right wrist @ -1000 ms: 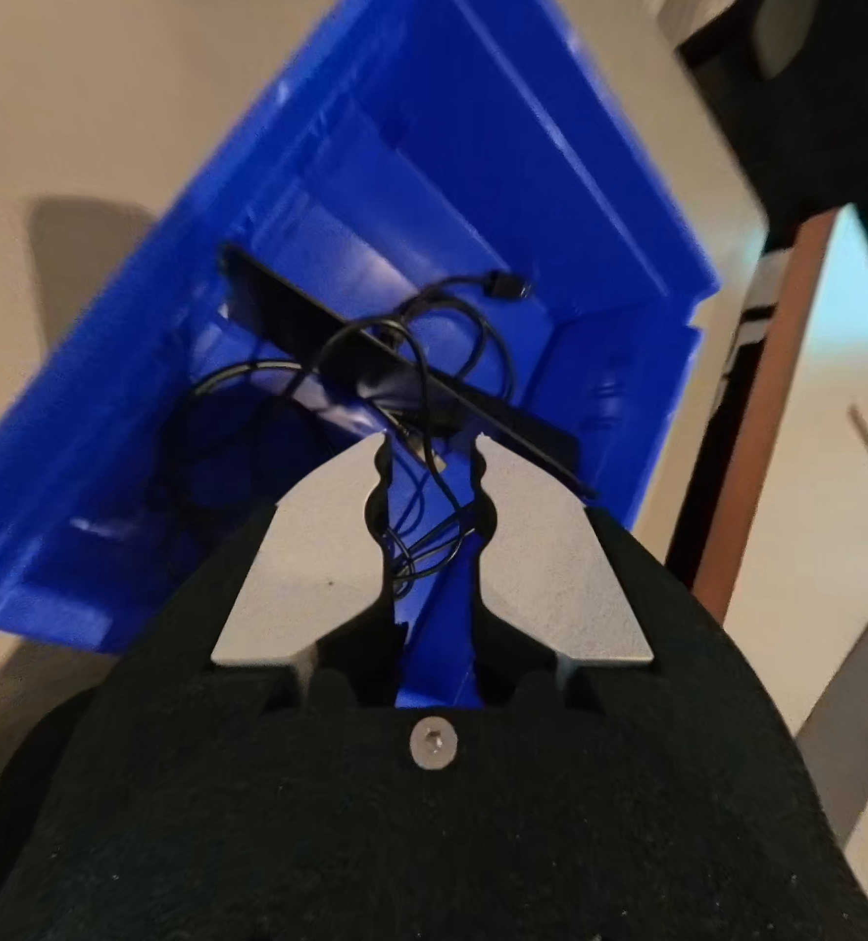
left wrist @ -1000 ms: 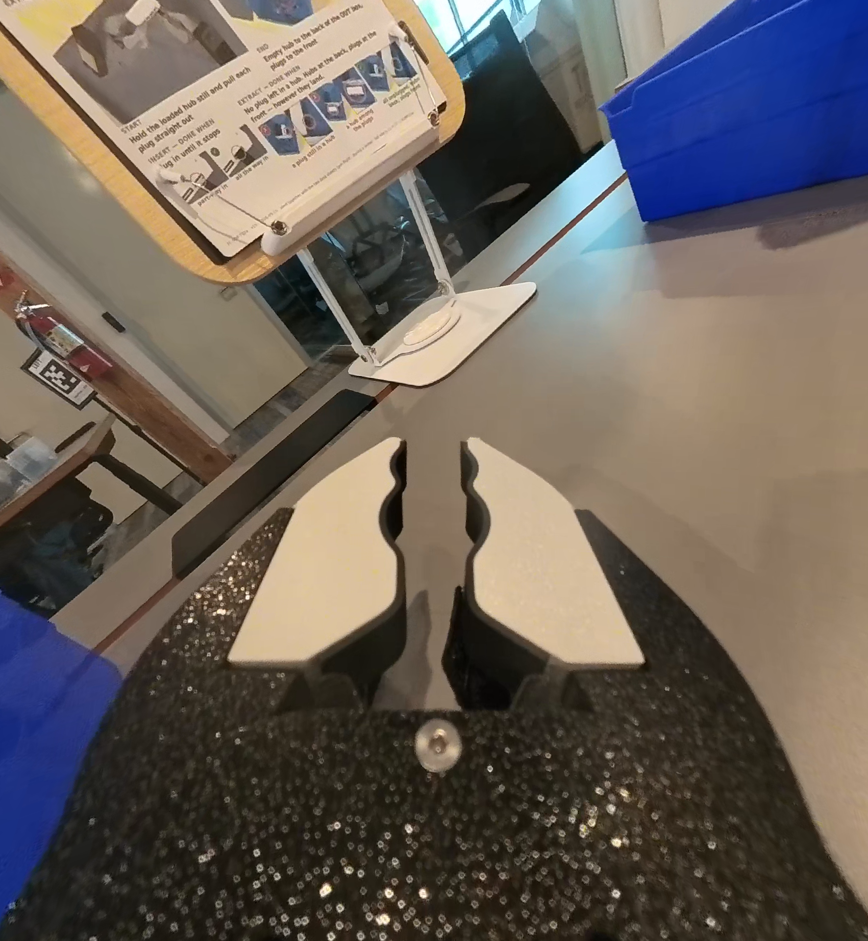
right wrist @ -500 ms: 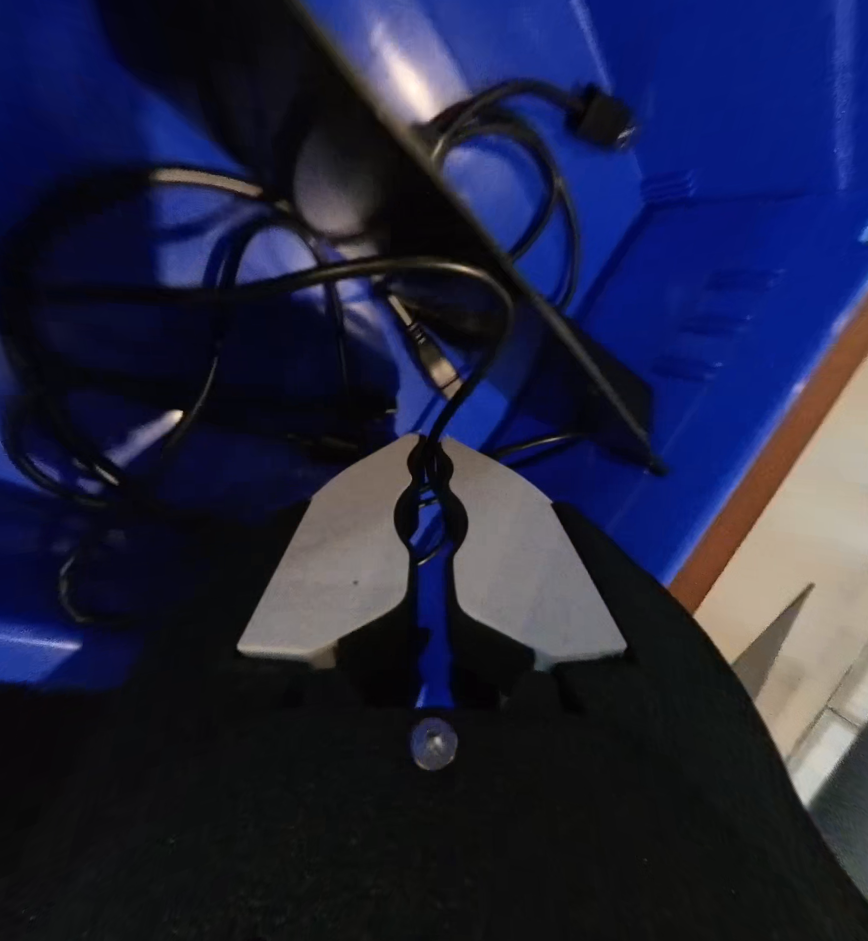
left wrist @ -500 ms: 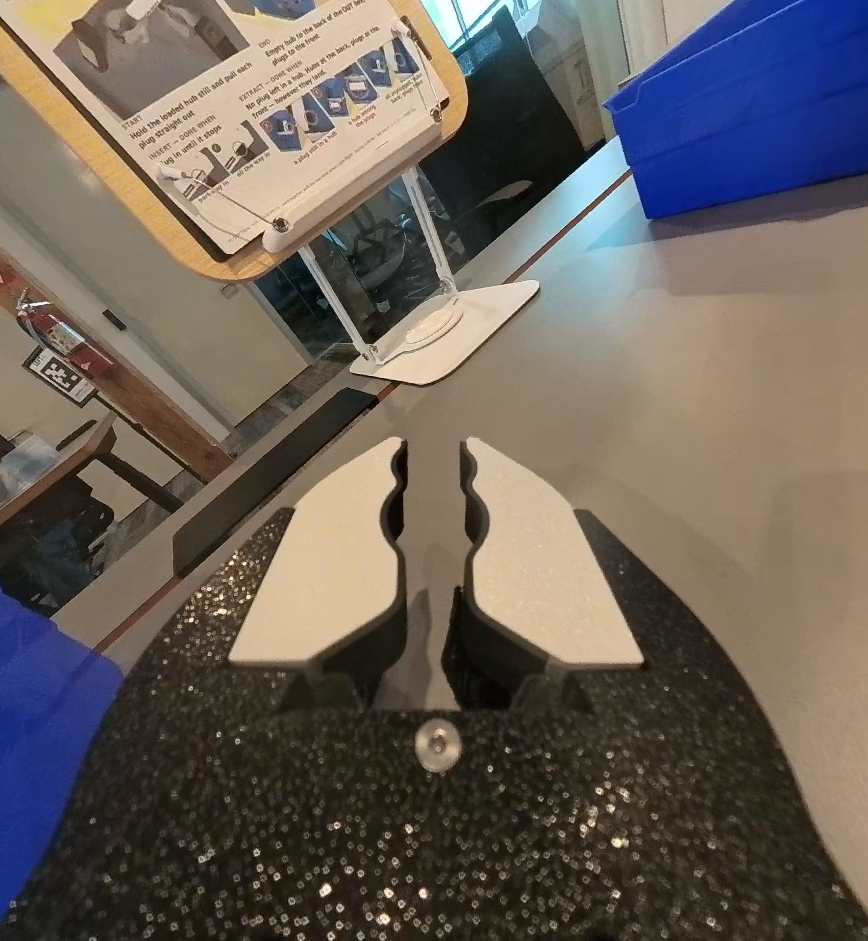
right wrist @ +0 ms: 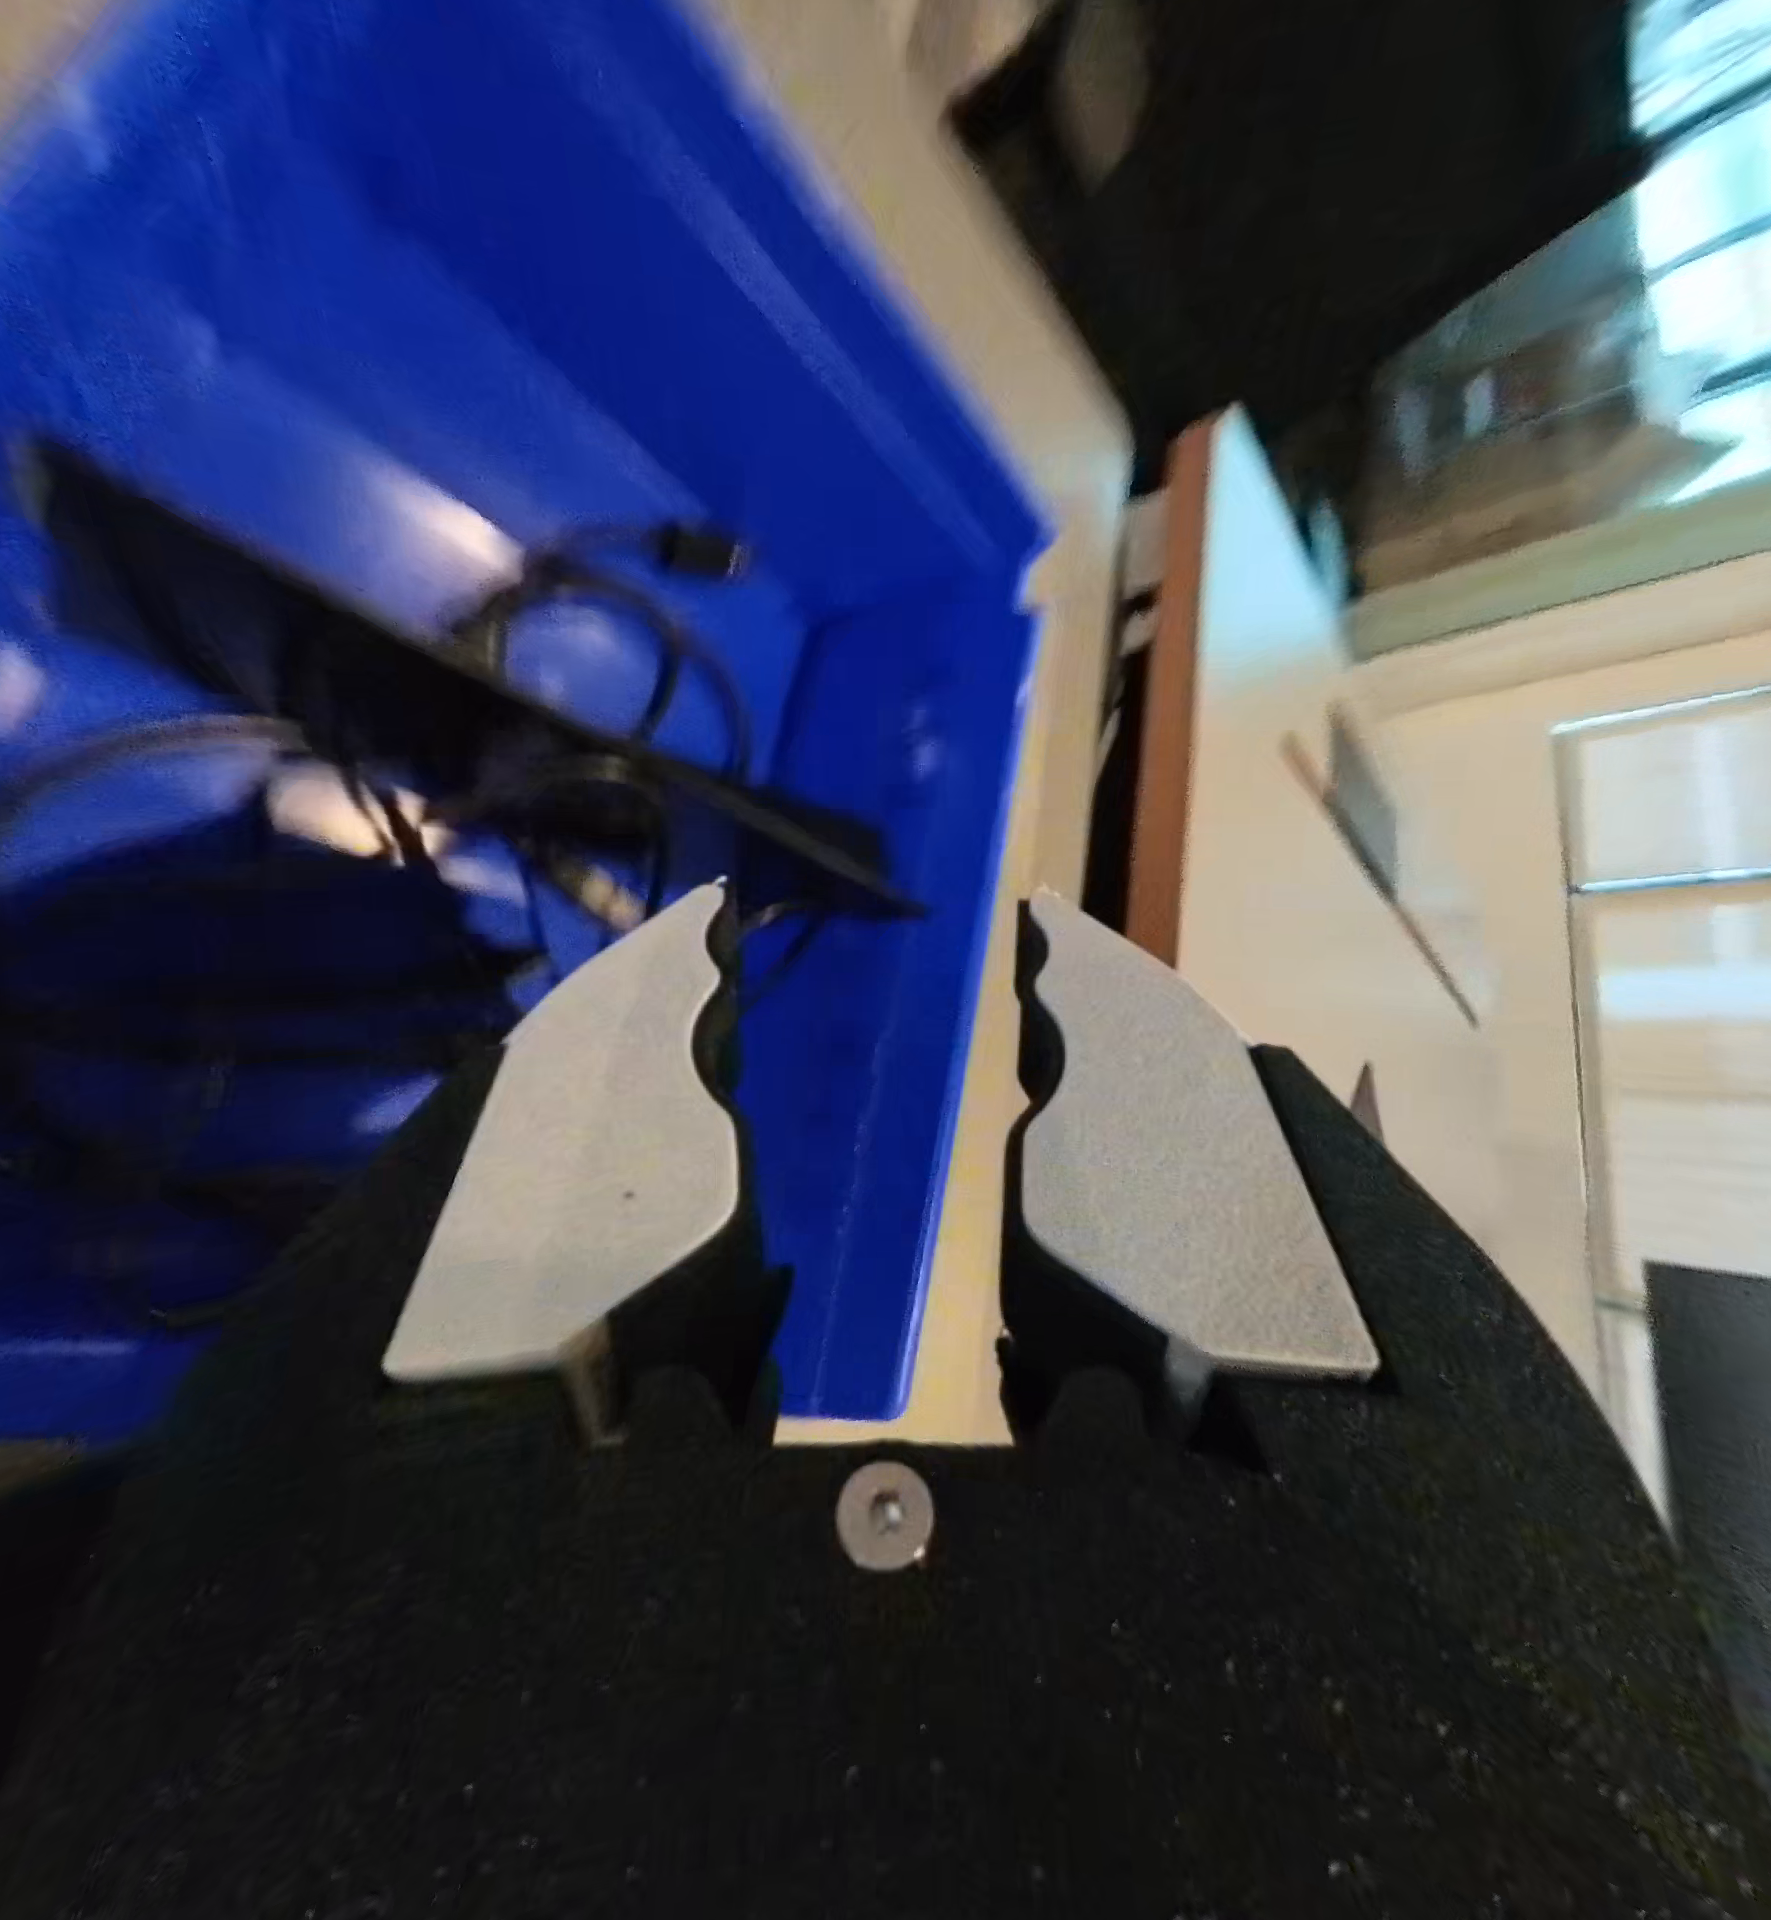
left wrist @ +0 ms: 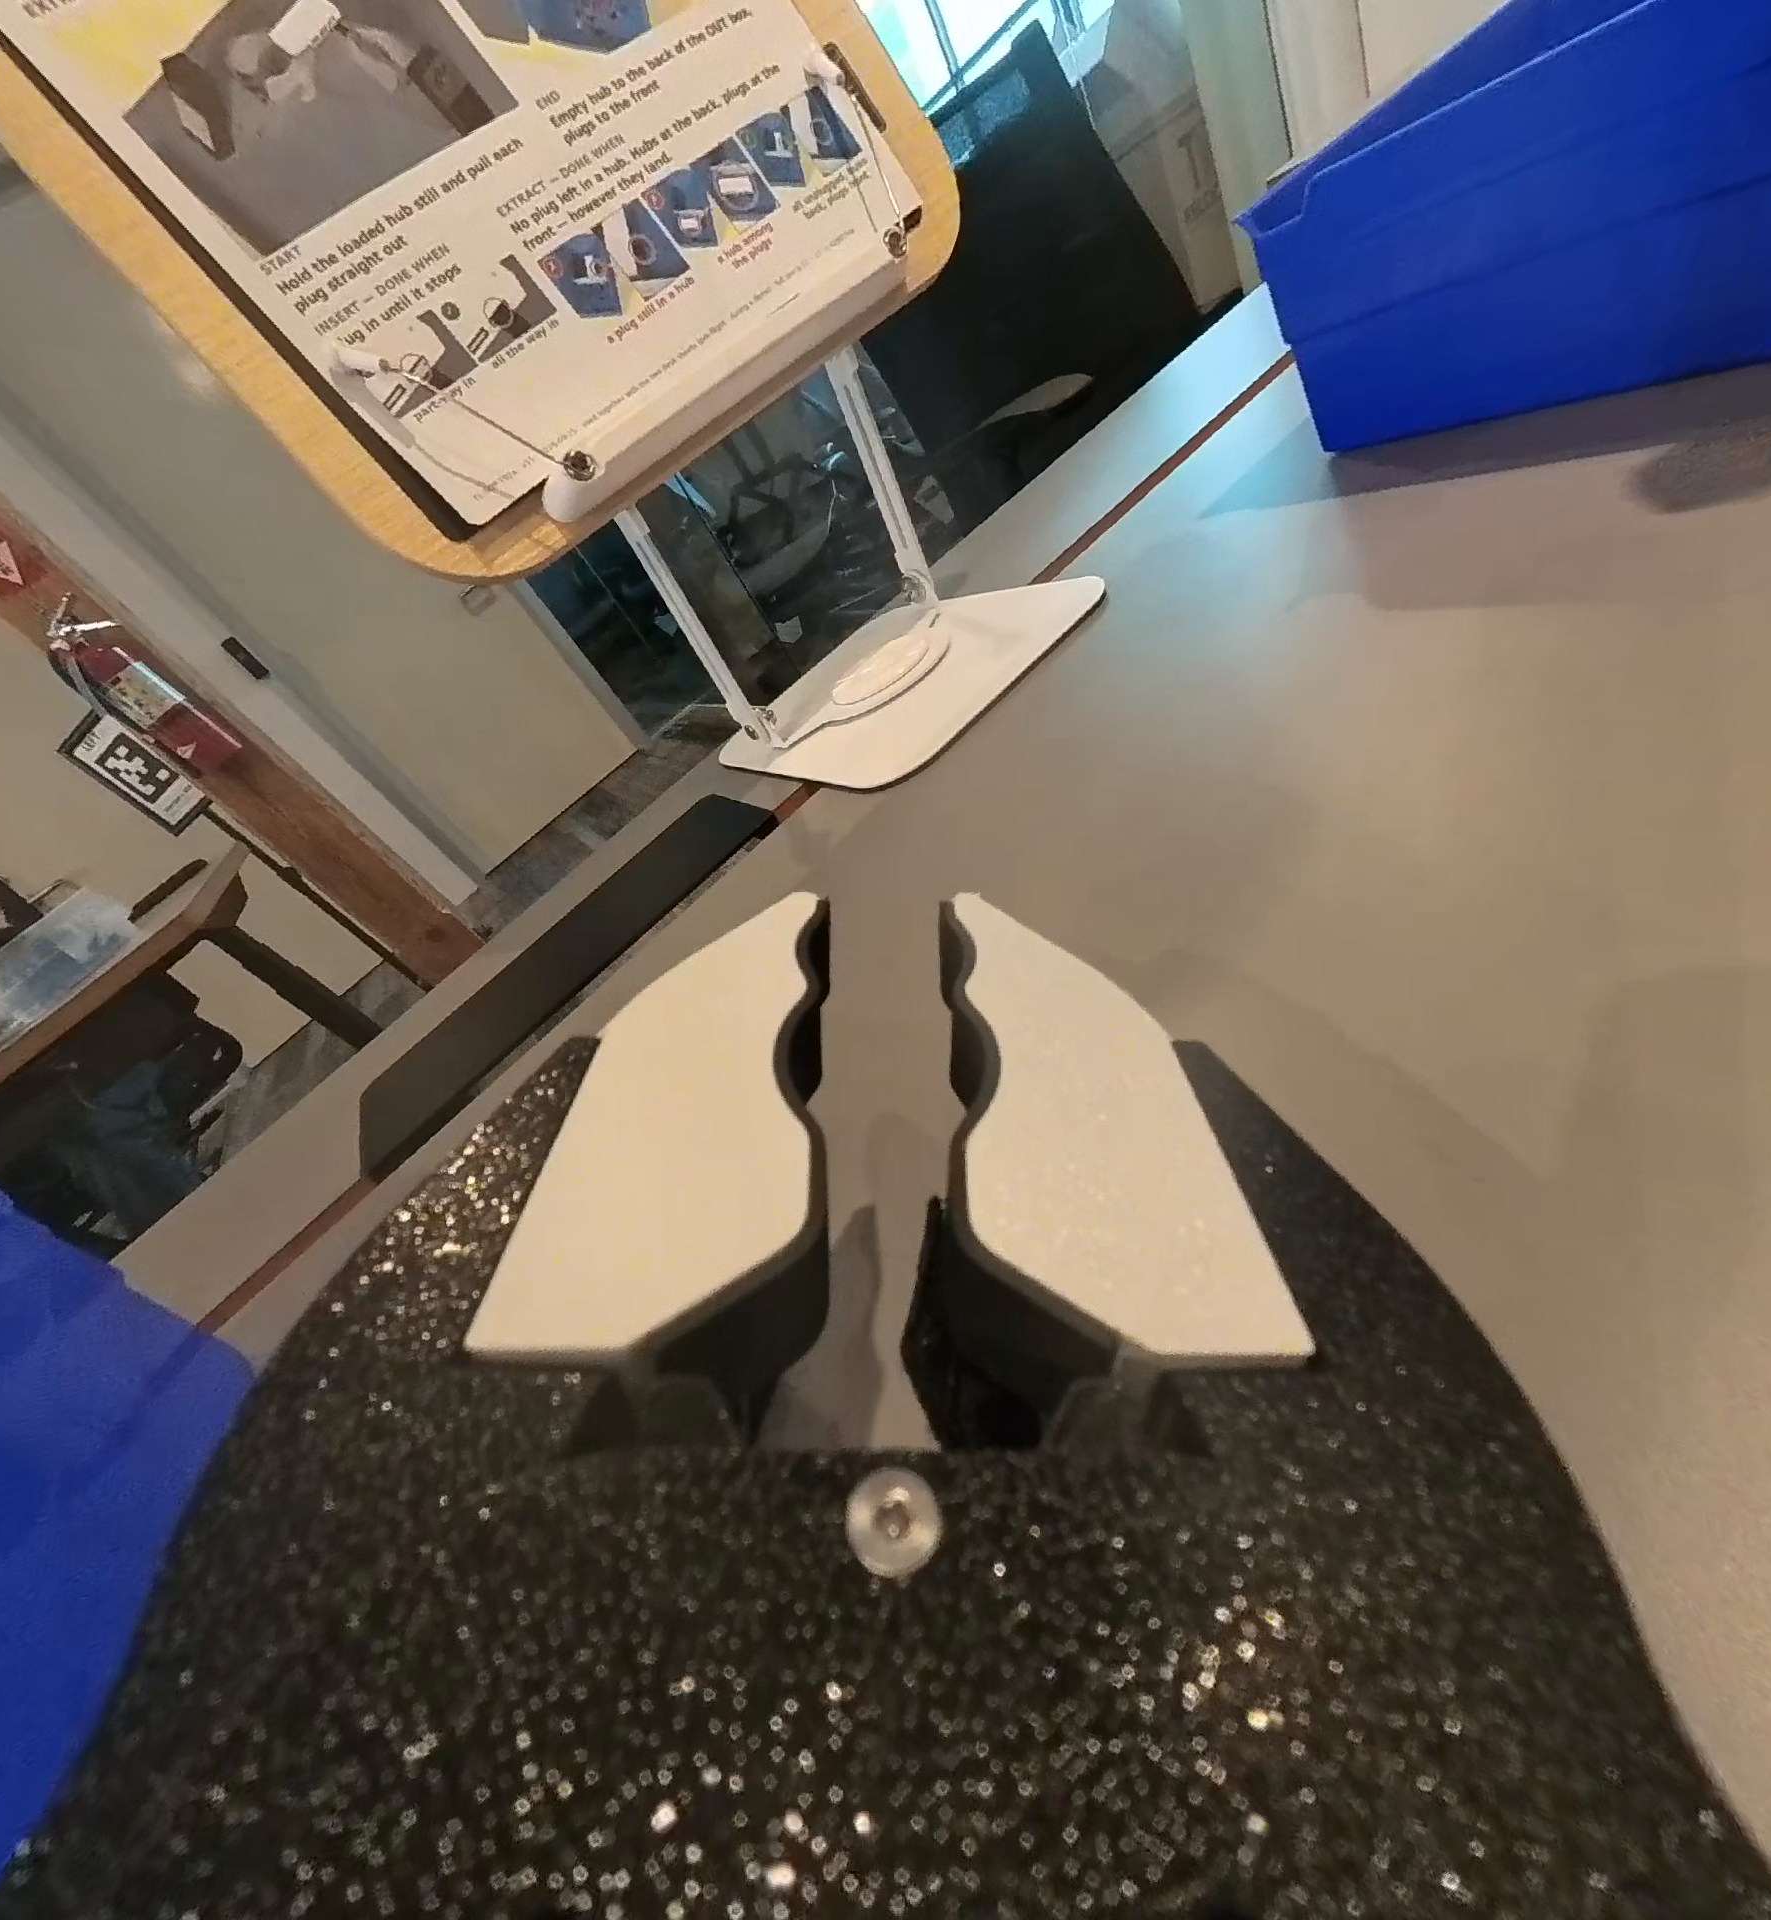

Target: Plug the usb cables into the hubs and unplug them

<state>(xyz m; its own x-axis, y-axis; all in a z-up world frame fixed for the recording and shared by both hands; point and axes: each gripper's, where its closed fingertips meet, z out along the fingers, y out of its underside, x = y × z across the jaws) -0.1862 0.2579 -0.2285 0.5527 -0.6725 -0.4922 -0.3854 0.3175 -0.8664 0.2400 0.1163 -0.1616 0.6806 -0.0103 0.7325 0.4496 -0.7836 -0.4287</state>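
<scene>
- My right hand-held gripper [right wrist: 870, 904] is now spreading wide open over the corner of the blue bin [right wrist: 445, 312]; half a second ago its jaws were pinching a black cable, and now nothing is sitting between them.
- The cables [right wrist: 611, 665] are lying tangled inside the bin around a black divider [right wrist: 507, 717], one plug [right wrist: 699, 545] showing near the far wall.
- My left hand-held gripper [left wrist: 881, 914] is hovering over the grey tabletop [left wrist: 1432, 935] much as before, jaws slightly apart and empty.
- An instruction board [left wrist: 507, 260] is standing ahead of it, another blue bin [left wrist: 1587, 239] at the far right.
- The right view is blurring badly, so I cannot make out any hub; shadow is hiding the bin's lower left.
</scene>
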